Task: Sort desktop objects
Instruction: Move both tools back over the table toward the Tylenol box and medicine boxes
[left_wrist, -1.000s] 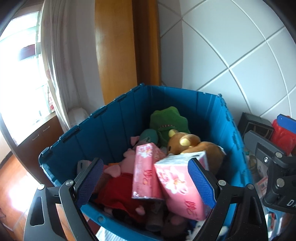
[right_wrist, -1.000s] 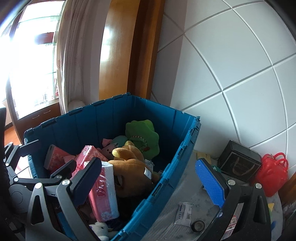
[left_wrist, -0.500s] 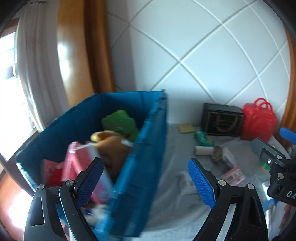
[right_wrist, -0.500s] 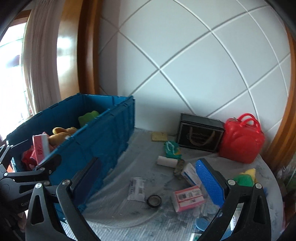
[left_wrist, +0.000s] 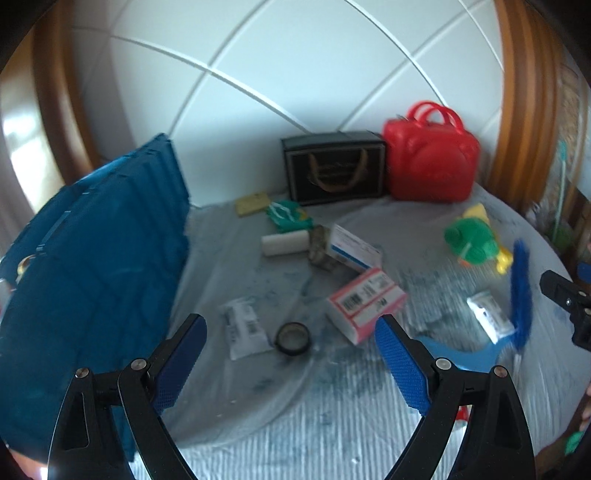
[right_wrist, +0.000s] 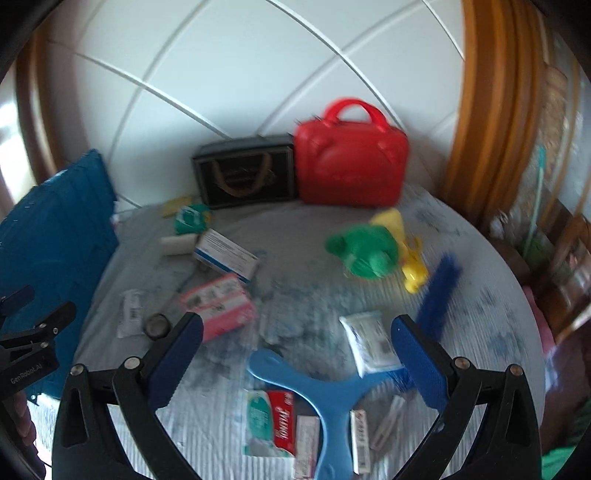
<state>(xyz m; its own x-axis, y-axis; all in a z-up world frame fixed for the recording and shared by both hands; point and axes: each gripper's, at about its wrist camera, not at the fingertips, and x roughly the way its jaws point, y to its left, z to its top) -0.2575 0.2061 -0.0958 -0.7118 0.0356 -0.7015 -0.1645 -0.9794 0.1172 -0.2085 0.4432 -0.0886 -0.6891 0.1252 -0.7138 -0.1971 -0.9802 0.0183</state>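
My left gripper (left_wrist: 290, 328) hangs open and empty over the grey table cloth, above a black tape ring (left_wrist: 293, 338) and a white packet (left_wrist: 243, 328). A pink box (left_wrist: 365, 302) lies just beyond its right finger. The blue bin (left_wrist: 92, 258) stands at the left. My right gripper (right_wrist: 297, 325) is open and empty too, above a light blue curved plastic piece (right_wrist: 325, 391), with a white tissue pack (right_wrist: 373, 341) and a blue brush (right_wrist: 439, 291) near its right finger. A green and yellow plush toy (right_wrist: 365, 251) lies farther back.
A red bag (right_wrist: 351, 162) and a black box (right_wrist: 245, 177) stand against the tiled wall. A white and blue carton (right_wrist: 225, 254), a white roll (left_wrist: 284, 243) and a green packet (left_wrist: 286, 216) lie mid-table. Toothpaste packs (right_wrist: 271, 424) sit near the front edge.
Both views have swung right, away from the blue bin of plush toys and pink packs, onto the cluttered table. Both grippers stay open and empty.
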